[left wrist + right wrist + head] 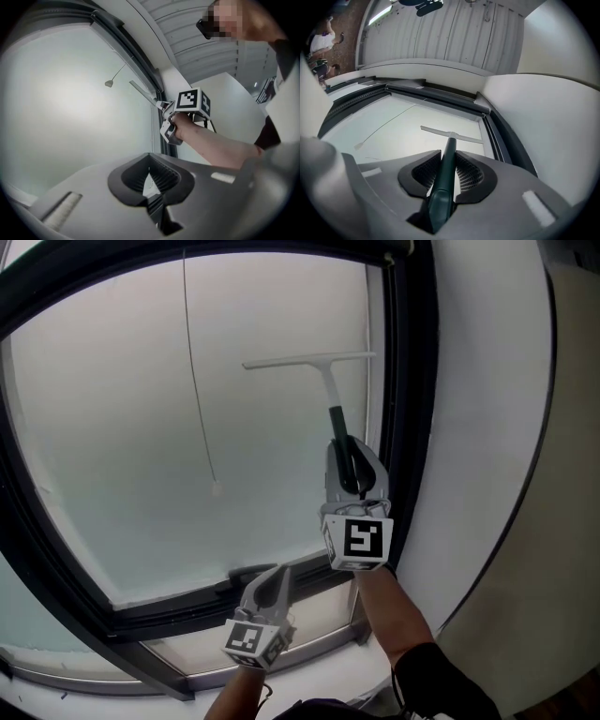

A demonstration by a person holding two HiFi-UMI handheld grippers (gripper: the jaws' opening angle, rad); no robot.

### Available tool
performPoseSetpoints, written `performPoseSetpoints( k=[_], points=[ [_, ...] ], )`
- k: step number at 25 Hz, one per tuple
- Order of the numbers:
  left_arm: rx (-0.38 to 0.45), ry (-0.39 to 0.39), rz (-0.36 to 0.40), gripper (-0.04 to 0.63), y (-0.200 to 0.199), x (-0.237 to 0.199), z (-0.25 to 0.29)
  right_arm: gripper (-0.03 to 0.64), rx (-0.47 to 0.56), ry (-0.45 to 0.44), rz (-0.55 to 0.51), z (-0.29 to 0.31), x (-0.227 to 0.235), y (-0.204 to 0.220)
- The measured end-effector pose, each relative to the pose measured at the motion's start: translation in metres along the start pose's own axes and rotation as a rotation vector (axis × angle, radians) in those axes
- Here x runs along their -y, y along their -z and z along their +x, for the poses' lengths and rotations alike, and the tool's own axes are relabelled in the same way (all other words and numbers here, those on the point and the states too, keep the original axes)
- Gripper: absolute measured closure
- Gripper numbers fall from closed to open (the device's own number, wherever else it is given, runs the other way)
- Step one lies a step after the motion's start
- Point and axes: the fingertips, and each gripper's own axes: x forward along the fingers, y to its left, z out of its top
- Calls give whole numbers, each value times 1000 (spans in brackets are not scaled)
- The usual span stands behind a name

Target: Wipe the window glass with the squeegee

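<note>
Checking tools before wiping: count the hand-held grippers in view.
2. The right hand-held gripper, up at the window glass, is shut on the squeegee; the left hand-held gripper, lower by the bottom frame, is shut, empty.

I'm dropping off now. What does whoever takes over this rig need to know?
Right gripper: shut on the squeegee's dark handle, arm raised.
Left gripper: jaws together, nothing between them, low near the window's bottom frame.
Squeegee: blade level, high on the window glass, its right end close to the right frame. A pull cord hangs in front of the pane to the blade's left.
Done: squeegee gripped and brought up to the glass. The pane looks evenly hazy, so I cannot tell what is already wiped.
Left: probably draw the blade down, then repeat leftward, minding the cord.
</note>
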Motion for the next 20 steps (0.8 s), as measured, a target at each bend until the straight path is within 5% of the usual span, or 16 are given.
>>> performPoseSetpoints(
  k=[9, 20],
  points=[
    [10, 1, 23, 597, 0, -6, 17, 518, -5, 20, 97, 41, 23, 4],
    [-20, -12, 30, 597, 17, -8, 21, 518, 23, 9, 87, 36, 23, 11]
  ],
)
